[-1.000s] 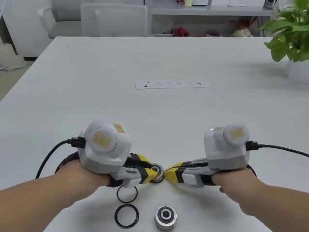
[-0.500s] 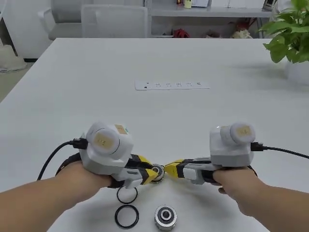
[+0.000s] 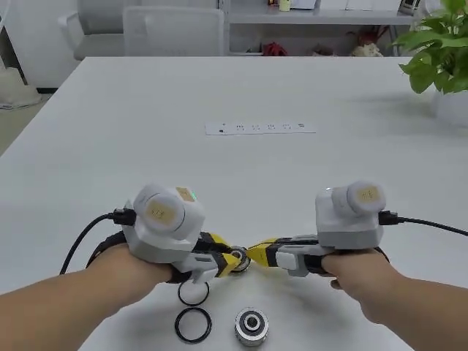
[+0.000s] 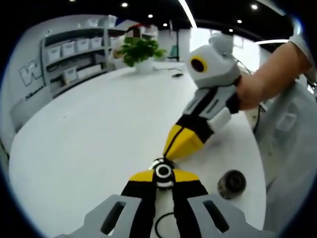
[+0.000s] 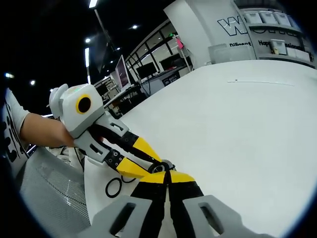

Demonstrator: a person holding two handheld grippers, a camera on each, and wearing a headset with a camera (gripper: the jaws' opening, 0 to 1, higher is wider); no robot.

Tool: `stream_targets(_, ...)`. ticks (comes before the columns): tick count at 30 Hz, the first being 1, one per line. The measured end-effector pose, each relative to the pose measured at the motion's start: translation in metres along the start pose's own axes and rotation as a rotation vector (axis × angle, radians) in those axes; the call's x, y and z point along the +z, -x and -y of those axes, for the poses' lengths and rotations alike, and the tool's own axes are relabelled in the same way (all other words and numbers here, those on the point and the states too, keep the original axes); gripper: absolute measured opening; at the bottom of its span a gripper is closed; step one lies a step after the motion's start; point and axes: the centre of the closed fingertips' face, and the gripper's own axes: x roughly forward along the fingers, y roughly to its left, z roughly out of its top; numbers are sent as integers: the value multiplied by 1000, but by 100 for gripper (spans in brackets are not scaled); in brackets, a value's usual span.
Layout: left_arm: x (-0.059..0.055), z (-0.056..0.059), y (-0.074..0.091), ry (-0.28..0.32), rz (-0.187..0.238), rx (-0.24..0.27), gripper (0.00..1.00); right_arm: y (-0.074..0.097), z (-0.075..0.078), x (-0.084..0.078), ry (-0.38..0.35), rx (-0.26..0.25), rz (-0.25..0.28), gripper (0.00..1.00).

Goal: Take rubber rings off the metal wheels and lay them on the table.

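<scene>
My left gripper (image 3: 231, 262) (image 4: 163, 179) is shut on a small metal wheel (image 3: 239, 259) (image 4: 163, 171), held just above the table. My right gripper (image 3: 253, 256) (image 5: 166, 174) comes in from the opposite side, its jaws shut, and its tips pinch the black rubber ring (image 5: 161, 166) at the wheel's rim. Two loose rubber rings (image 3: 192, 292) (image 3: 192, 324) lie flat on the table below the left gripper. Beside them a second metal wheel (image 3: 251, 325) (image 4: 231, 183) stands on the table.
The white table (image 3: 241, 183) stretches far ahead, with a white power strip (image 3: 260, 128) at its middle. A potted plant (image 3: 437, 51) stands at the far right corner. Chairs and shelves lie beyond the far edge. Cables trail from both grippers.
Both grippers have edged slightly together and upward. The right gripper's tips stay against the wheel held in the left gripper; rings and second wheel lie unmoved.
</scene>
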Motion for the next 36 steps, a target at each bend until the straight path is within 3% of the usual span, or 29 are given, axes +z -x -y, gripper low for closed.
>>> stream_targets(13,0,0,0,5,4,4,12,-2,-7,1,33,21,-7,0)
stream_targets(36,0,1,0,13,7,3,12,0,-12,4,19,46,9,0)
